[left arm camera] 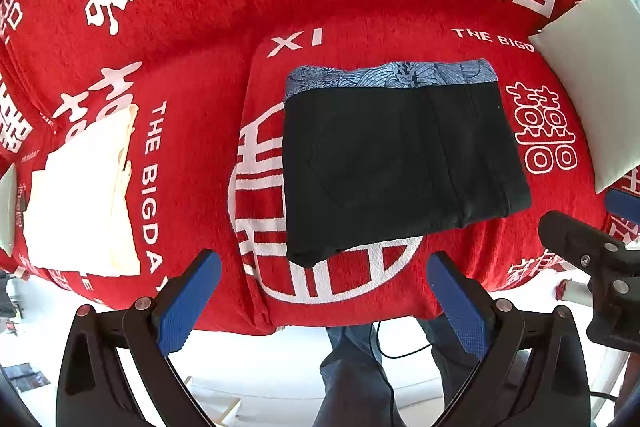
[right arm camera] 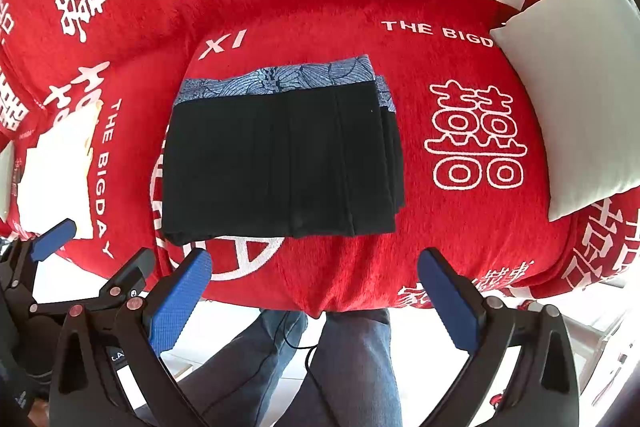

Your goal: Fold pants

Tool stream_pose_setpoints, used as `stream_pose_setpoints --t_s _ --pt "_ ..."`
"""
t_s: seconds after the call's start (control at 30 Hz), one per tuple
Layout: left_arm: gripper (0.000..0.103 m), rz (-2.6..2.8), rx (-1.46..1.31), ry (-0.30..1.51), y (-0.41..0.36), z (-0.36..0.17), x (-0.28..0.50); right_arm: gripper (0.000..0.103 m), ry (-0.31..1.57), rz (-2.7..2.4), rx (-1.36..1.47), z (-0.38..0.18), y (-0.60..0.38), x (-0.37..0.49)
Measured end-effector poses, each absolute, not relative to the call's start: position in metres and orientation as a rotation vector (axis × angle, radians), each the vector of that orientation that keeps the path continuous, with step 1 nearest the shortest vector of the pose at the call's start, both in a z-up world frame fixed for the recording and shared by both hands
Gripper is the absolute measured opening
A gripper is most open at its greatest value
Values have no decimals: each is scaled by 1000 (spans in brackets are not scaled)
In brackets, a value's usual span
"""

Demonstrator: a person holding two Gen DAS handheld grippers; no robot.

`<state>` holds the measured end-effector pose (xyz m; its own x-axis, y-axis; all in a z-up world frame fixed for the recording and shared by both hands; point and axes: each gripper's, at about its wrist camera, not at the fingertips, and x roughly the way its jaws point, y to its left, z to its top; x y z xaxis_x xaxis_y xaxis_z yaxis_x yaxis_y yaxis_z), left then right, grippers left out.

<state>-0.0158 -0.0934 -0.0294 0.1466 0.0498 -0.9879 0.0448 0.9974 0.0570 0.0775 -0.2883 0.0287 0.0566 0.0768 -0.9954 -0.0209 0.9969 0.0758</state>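
Note:
Black pants [left arm camera: 396, 163] with a blue patterned waistband lie folded into a compact rectangle on the red sofa seat; they also show in the right wrist view [right arm camera: 280, 167]. My left gripper [left arm camera: 324, 303] is open and empty, held back from the pants' near edge, above the seat's front edge. My right gripper [right arm camera: 314, 299] is open and empty, also short of the pants. The right gripper shows at the right edge of the left wrist view [left arm camera: 592, 259]; the left gripper shows at the lower left of the right wrist view [right arm camera: 52, 243].
The sofa [right arm camera: 460, 247] is covered by a red blanket with white characters. A folded cream garment [left arm camera: 84, 199] lies at the left of the seat. A white cushion [right arm camera: 580, 87] leans at the right. The person's jeans-clad legs [right arm camera: 340, 367] and a cable are below the seat edge.

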Motion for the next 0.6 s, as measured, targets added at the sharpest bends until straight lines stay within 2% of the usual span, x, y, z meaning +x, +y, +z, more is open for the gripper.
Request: stream_pose_setpoints --t_s 0.6 --pt "103 0 45 1408 -93 -30 -17 103 1515 80 35 25 -288 81"
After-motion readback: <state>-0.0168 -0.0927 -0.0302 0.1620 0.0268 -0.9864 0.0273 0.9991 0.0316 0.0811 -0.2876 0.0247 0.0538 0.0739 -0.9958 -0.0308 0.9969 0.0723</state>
